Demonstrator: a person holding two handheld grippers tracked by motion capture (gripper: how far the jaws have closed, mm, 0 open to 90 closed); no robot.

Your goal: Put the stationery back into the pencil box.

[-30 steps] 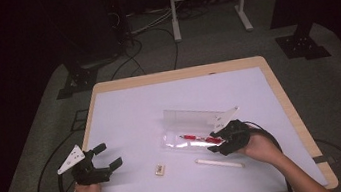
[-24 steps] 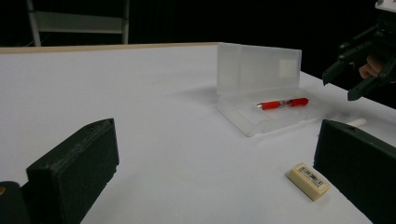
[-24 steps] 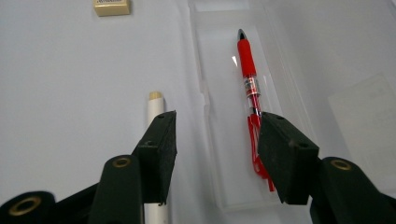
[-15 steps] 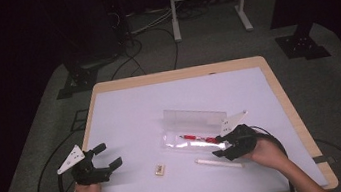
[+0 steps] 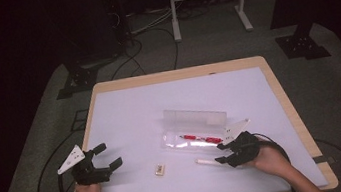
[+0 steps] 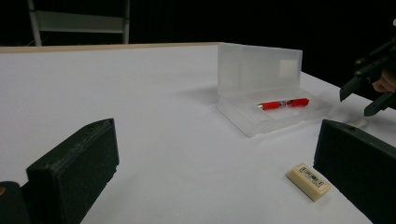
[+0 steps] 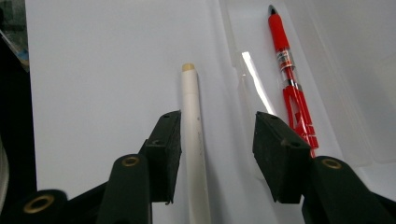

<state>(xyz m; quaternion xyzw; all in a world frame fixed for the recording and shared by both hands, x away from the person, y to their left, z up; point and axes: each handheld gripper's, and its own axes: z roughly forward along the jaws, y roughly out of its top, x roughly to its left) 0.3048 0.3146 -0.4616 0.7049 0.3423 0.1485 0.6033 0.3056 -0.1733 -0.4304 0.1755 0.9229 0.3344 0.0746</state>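
A white stick [image 7: 194, 140] with a tan tip lies on the white tabletop, just in front of an open clear plastic case [image 5: 196, 129] holding a red pen [image 5: 199, 138]. My right gripper [image 7: 217, 126] stands astride the stick. Its jaws have just been closing; the left pad is right beside the stick and the right pad is still apart, near the red pen [image 7: 292, 88] in the case. From above, the right gripper [image 5: 219, 153] points left along the stick [image 5: 207, 161]. My left gripper [image 5: 108, 155] rests open at the table's near left with nothing in it.
A small cream eraser [image 5: 159, 169] lies between the two grippers; it sits by my left gripper's right jaw [image 6: 309, 181]. The case's lid [image 6: 259, 70] stands upright. The wooden table edge [image 5: 291, 109] runs close to my right hand. Cables trail off both sides.
My right gripper has slid from the clear case toward the near edge and now straddles the white stick, with its jaws narrower. The left gripper has stayed put.
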